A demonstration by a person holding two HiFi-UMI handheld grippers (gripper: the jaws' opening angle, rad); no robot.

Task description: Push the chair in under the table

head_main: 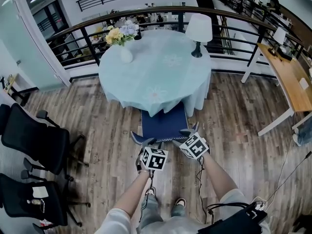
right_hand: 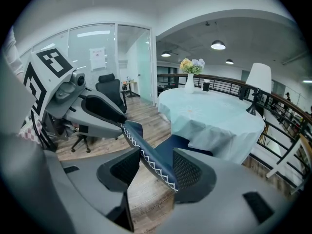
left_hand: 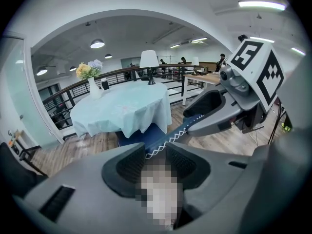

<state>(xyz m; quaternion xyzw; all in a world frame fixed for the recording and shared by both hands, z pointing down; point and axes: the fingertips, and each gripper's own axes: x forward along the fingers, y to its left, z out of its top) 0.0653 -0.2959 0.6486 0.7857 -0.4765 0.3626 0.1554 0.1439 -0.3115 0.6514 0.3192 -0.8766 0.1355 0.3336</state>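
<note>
A dark blue chair [head_main: 163,123] with white stitching stands at the near side of the round table [head_main: 146,77], which wears a pale blue cloth. The seat's far part lies under the cloth's hem. My left gripper [head_main: 147,144] holds the left end of the backrest's top edge, and my right gripper [head_main: 189,133] holds the right end. In the left gripper view the stitched backrest edge [left_hand: 168,138] runs between the pads of the left gripper [left_hand: 156,152]. In the right gripper view the same edge [right_hand: 146,147] crosses the right gripper [right_hand: 157,165] and touches both pads.
A white lamp [head_main: 199,30] and a vase of flowers [head_main: 124,40] stand on the table. Black office chairs [head_main: 34,140] stand at the left, a wooden desk [head_main: 292,79] at the right, a railing [head_main: 146,13] behind. Cables [head_main: 287,174] trail on the floor.
</note>
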